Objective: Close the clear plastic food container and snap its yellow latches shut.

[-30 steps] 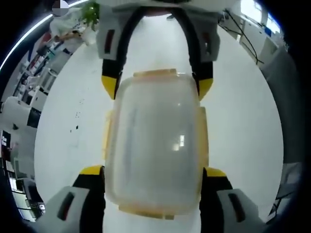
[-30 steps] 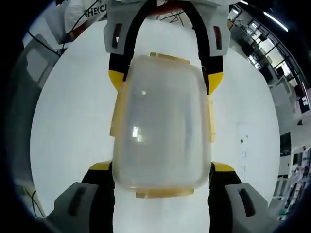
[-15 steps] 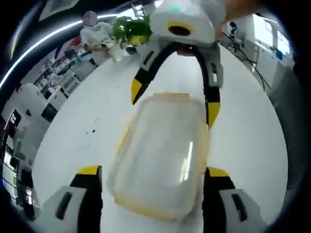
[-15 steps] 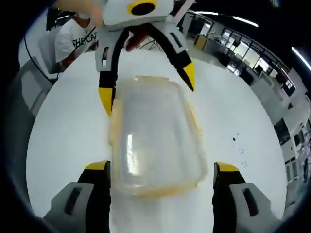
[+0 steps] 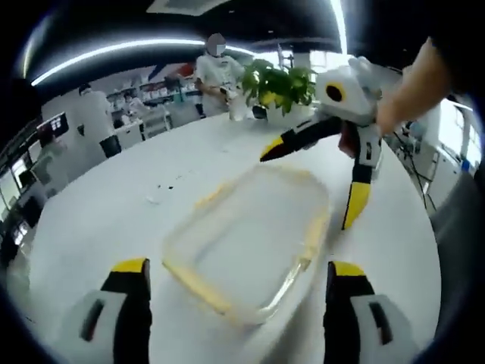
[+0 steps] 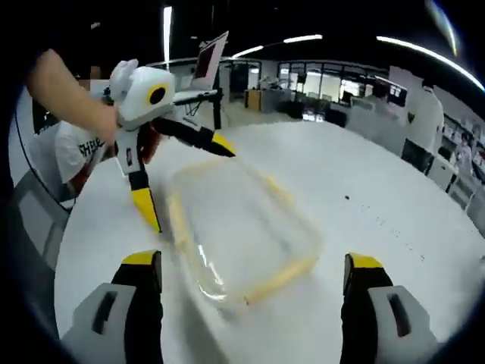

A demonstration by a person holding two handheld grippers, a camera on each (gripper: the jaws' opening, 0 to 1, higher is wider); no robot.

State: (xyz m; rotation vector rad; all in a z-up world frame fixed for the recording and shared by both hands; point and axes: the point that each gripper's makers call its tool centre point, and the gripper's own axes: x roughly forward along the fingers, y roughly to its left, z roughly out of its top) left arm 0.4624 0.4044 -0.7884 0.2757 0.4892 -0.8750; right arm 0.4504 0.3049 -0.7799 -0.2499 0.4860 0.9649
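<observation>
- The clear rectangular plastic food container with yellow edges [image 5: 246, 246] [image 6: 239, 231] lies flat on the round white table [image 5: 98, 220] [image 6: 394, 227], near the middle, with its lid on top
- The picture is blurred, so I cannot tell if the yellow latches are snapped
- The left gripper with yellow-tipped black jaws [image 5: 236, 274] [image 6: 182, 174] is wide open, its two jaws apart on both sides of the container's near end, and it grips nothing
- The right gripper of the same kind [image 6: 254, 269] [image 5: 318, 171] is also wide open at the opposite end, above the container
- A hand [image 5: 409, 91] holds the right gripper
- A green leafy plant [image 5: 276, 83] stands at the far edge of the table
</observation>
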